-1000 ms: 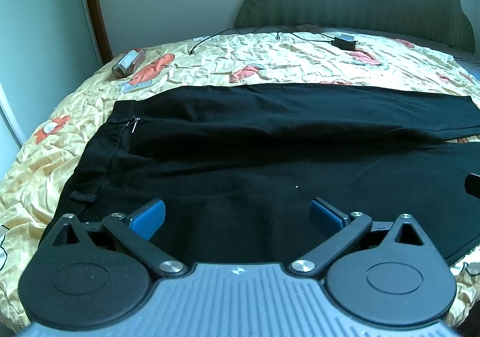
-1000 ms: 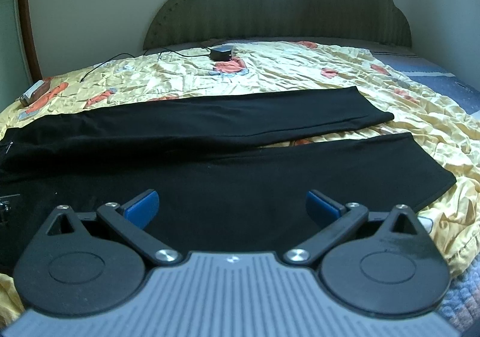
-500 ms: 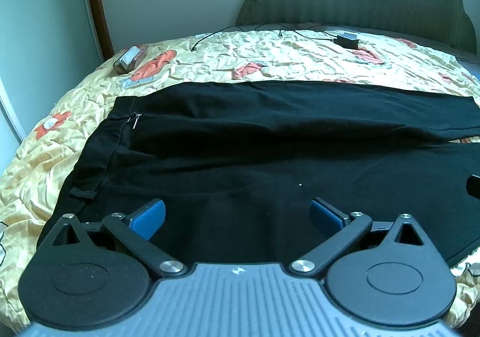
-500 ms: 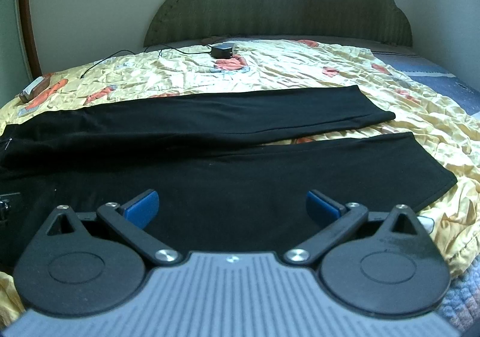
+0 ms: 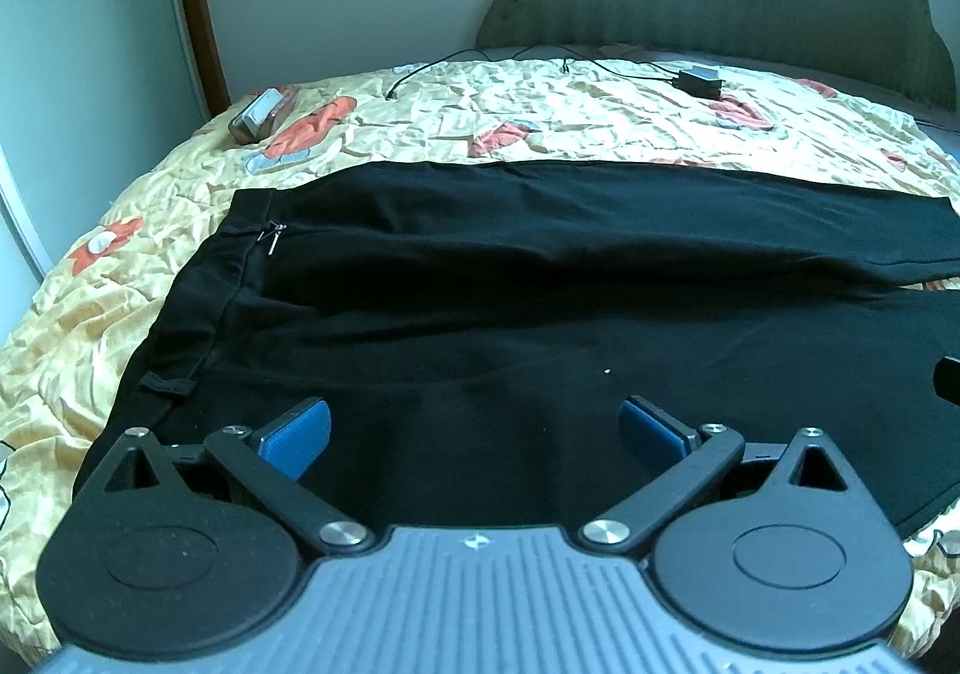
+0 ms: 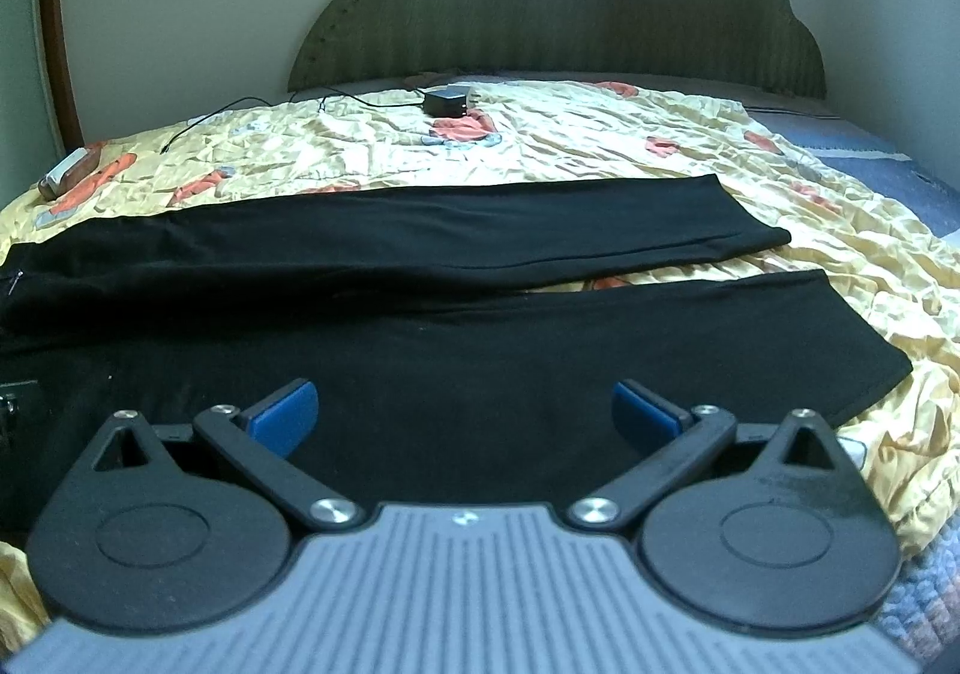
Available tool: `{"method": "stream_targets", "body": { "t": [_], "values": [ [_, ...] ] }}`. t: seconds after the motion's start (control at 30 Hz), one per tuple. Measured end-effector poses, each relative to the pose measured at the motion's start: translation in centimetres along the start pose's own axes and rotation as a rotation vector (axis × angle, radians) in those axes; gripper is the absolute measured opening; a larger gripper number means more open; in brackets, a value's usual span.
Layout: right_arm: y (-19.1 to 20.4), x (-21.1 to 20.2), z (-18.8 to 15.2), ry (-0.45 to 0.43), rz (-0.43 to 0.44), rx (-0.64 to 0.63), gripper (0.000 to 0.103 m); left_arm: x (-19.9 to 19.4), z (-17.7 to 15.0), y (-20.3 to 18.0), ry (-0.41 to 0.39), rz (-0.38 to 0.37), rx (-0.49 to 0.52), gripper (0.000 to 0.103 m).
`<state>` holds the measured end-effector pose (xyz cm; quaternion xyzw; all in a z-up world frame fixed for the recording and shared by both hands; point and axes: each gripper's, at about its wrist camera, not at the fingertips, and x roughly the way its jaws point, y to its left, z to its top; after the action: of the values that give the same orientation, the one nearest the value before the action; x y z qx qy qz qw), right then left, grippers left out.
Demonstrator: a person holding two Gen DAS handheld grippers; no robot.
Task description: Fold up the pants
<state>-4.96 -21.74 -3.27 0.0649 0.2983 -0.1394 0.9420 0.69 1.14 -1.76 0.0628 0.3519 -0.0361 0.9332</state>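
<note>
Black pants lie flat across a yellow flowered bedspread, waistband at the left with a small zipper pull, both legs stretching right. In the right wrist view the pants show both leg ends, the far leg's hem and the near leg's hem lying apart. My left gripper hovers open over the near seat area by the waistband, nothing between its blue pads. My right gripper hangs open over the near leg, also empty.
A black power adapter with a cable lies near the green headboard. A small boxy object rests at the bed's far left edge. A wall and a wooden frame stand left. The bedspread ends at the right on blue bedding.
Both grippers drifted slightly, the pants shifting a little lower and right in the left view. Both stay open, and the pants have not moved.
</note>
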Motion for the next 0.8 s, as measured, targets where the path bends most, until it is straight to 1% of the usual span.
{"method": "stream_targets", "body": {
  "t": [0.33,0.47,0.8],
  "values": [
    [-0.01,0.04,0.03,0.002,-0.002,0.001,0.103,0.39,0.02,0.28,0.013,0.004,-0.011,0.103],
    [-0.26,0.12,0.01,0.013,0.004,0.014,0.103,0.30,0.08,0.17,0.008,0.001,-0.008,0.103],
    [-0.28,-0.03,-0.12,0.008,0.002,0.010,0.103,0.30,0.12,0.50,0.009,0.007,-0.012,0.103]
  ]
}}
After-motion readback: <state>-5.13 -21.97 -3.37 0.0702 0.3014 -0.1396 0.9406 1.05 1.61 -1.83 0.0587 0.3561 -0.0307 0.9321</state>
